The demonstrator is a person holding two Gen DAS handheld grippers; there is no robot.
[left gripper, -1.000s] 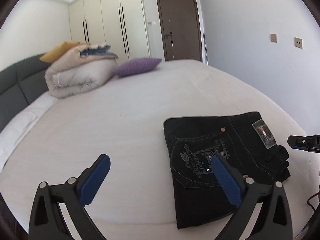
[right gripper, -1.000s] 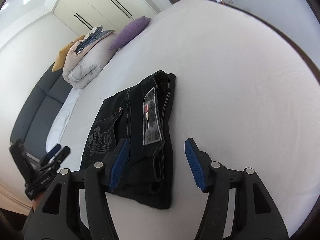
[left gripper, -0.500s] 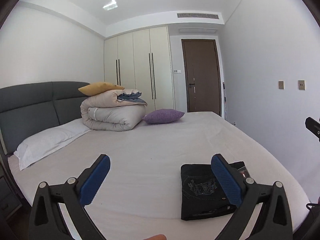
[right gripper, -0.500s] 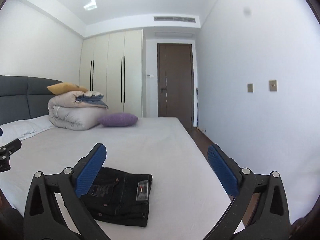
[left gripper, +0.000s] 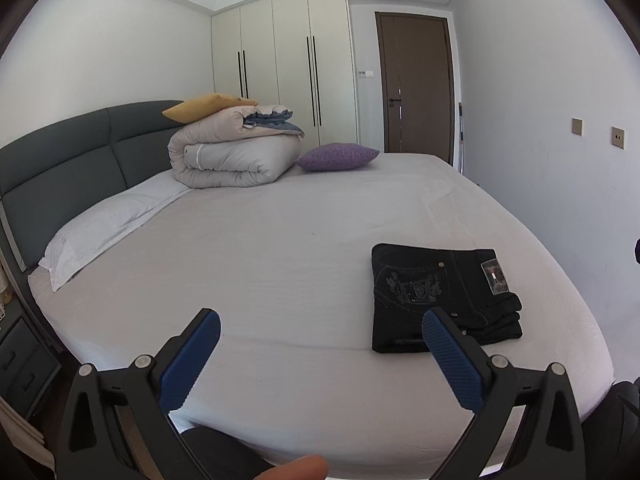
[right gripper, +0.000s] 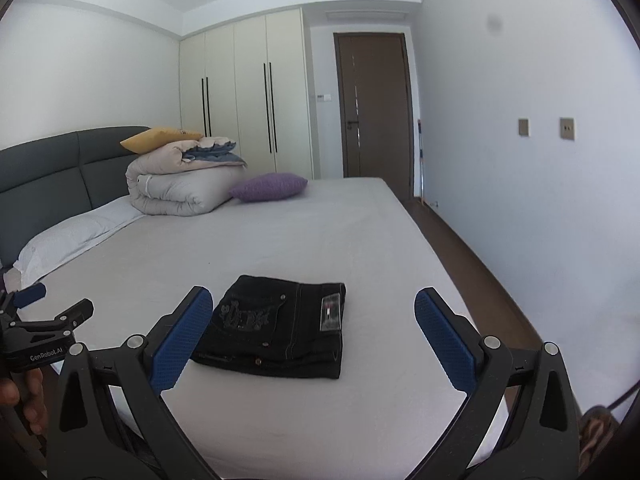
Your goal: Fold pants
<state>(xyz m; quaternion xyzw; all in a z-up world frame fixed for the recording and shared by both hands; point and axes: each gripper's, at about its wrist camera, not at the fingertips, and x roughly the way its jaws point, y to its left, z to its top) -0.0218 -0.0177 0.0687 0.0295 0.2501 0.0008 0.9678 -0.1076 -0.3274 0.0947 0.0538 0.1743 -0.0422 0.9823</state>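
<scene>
Black jeans (left gripper: 438, 295) lie folded into a compact rectangle on the white bed (left gripper: 280, 248), near its front right corner; they also show in the right wrist view (right gripper: 280, 326). My left gripper (left gripper: 320, 356) is open and empty, held back from the bed's front edge, left of the jeans. My right gripper (right gripper: 314, 340) is open and empty, held back above the front edge with the jeans showing between its fingers. The left gripper also shows at the left edge of the right wrist view (right gripper: 36, 320).
A rolled duvet (left gripper: 232, 156) with a yellow cushion (left gripper: 208, 106) and a purple pillow (left gripper: 338, 156) sit at the far end. A white pillow (left gripper: 104, 224) lies by the grey headboard (left gripper: 72, 160). A nightstand (left gripper: 20, 356) is at the left, a wall at the right.
Both grippers have pulled back and up from the folded jeans, which stay in place on the bed. The right gripper has opened wider.
</scene>
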